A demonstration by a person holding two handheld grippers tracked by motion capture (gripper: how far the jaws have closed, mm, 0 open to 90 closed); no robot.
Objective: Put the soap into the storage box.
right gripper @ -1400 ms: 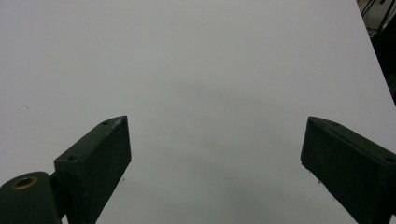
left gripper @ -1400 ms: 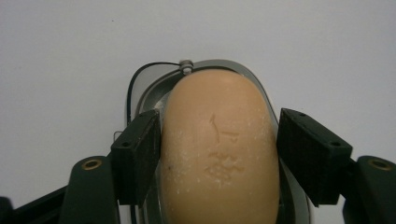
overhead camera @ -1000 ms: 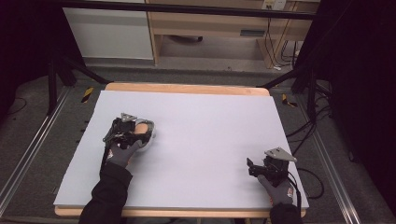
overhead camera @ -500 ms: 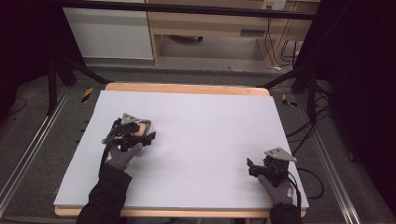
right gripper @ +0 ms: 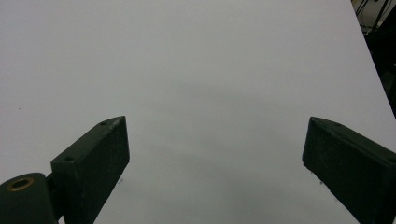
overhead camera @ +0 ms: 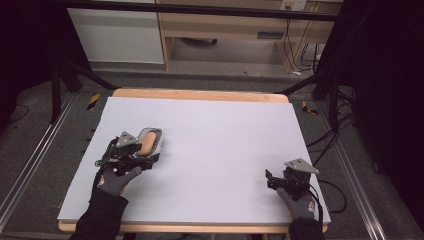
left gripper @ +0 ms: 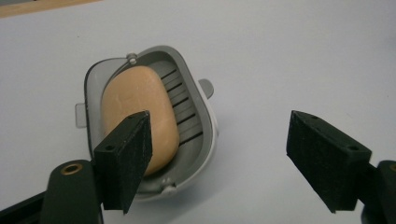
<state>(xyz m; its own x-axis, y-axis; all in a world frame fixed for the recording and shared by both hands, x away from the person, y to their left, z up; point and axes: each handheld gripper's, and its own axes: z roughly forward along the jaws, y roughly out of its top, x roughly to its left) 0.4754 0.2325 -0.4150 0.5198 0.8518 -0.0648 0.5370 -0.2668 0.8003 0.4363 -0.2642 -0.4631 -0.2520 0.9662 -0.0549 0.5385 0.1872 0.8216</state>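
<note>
A person in dark sleeves and grey gloves is working at a table (overhead camera: 215, 150) covered by a pale white sheet, with a strip of bare wood showing along its far edge. The left hand (overhead camera: 116, 177) is holding the left gripper (overhead camera: 145, 159) over the left part of the table, and in the left gripper view its two black padded jaws are standing wide apart with nothing between them. A grey soap dish (left gripper: 205, 135) is lying flat on the sheet just beyond this gripper, and an orange bar of soap (left gripper: 135, 105) is resting inside it on a ribbed, slotted floor. In the left gripper view the left-hand jaw is overlapping the near end of the soap, though whether it is touching the bar cannot be told, while the other jaw is hanging over bare sheet well to the side of the dish. In the high view the dish is lying just ahead of the gripper's grey three-cornered plate (overhead camera: 126, 138). The right hand (overhead camera: 299, 202) is holding the right gripper (overhead camera: 270, 179) near the front right corner of the table, well apart from the dish; its jaws are also spread wide, and they are pointing over bare sheet. Cables are trailing across the floor to the right of the table.
</note>
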